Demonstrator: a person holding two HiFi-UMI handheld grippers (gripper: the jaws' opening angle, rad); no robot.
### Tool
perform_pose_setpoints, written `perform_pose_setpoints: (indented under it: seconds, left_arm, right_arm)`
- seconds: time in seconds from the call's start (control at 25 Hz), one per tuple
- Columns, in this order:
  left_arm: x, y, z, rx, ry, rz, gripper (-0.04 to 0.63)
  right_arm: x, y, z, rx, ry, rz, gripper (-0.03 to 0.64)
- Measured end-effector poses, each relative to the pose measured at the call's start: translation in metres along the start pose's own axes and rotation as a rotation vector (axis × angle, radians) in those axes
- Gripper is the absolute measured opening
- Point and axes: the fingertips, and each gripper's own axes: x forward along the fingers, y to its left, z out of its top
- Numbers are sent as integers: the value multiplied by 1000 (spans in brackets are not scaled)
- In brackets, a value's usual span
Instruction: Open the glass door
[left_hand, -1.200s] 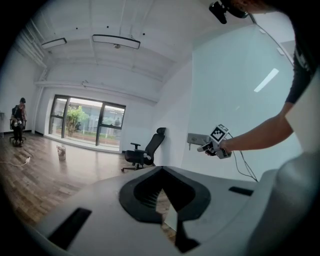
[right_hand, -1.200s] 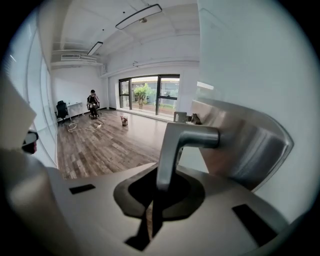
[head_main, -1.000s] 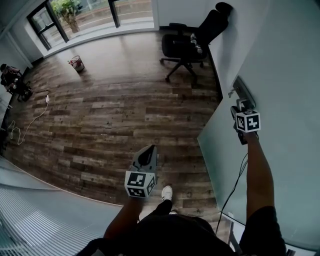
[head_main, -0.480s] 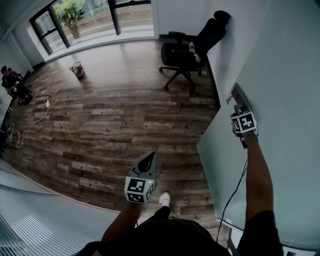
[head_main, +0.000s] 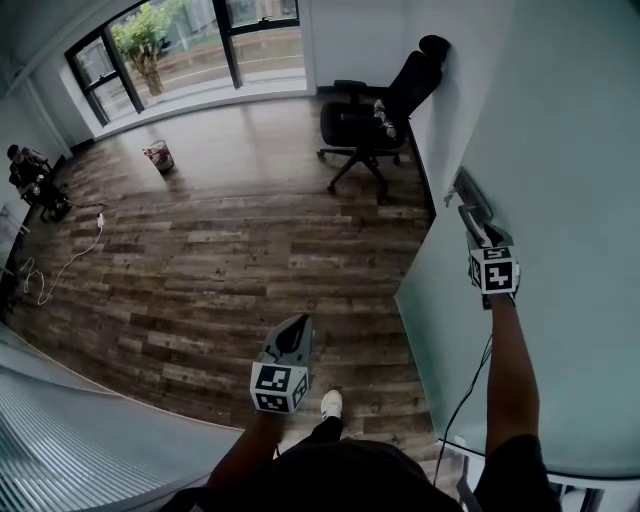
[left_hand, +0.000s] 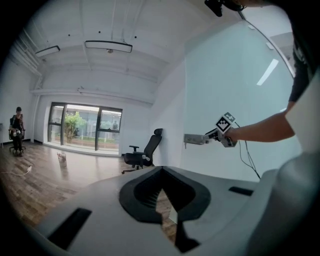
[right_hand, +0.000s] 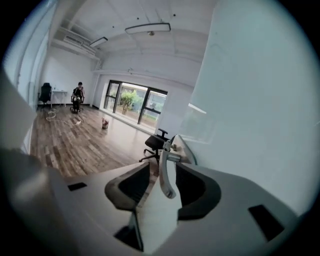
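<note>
Wood-plank floor (head_main: 220, 250) fills most of the head view and runs to a glazed window wall (head_main: 190, 40) at the far end.

The frosted glass door (head_main: 560, 200) takes up the right side. Its free edge stands out over the floor and away from the white wall line behind it. On that evidence the leaf is judged to be swung partly open, and the task is well advanced or complete.

A black office chair (head_main: 375, 100) is parked against the wall beyond the door edge, well apart from the leaf. It does not appear to obstruct the swing.

The right gripper (head_main: 482, 235) is held out at arm's length against the door, pointing along the leaf toward the latch hardware. Its jaws have just been opening and now stand spread. The metal lever handle (right_hand: 165, 172) sits between them, with clear space on either side and no pad pressing on it. The hold on the lever is released, which is judged consistent with a latch that no longer needs holding.

The left gripper (head_main: 293, 335) hangs low in front of the person's body over bare floor, well clear of the door. It has no part in the operation. Its jaws meet at the tips and there is nothing between them.

The handle is fixed on a small metal plate near the door's free edge.

One risk is noted: an unheld leaf may drift.
</note>
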Motion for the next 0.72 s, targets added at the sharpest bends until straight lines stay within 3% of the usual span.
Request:
perform_pose_setpoints:
  seconds: [0.16,0.32,0.72]
  left_arm:
    - [-25,-31,12,17,-27,-11,-2]
    - [-76,-61,10,25,-52,-12,-2]
    - [-180,-111,-7,22,-32,10,-2]
  right_arm:
    - [-73,25,3,36,-118,15,152]
    - [-150,81,-15,80,-192,81,143]
    - [-290,186,-67,198,-291,181,16]
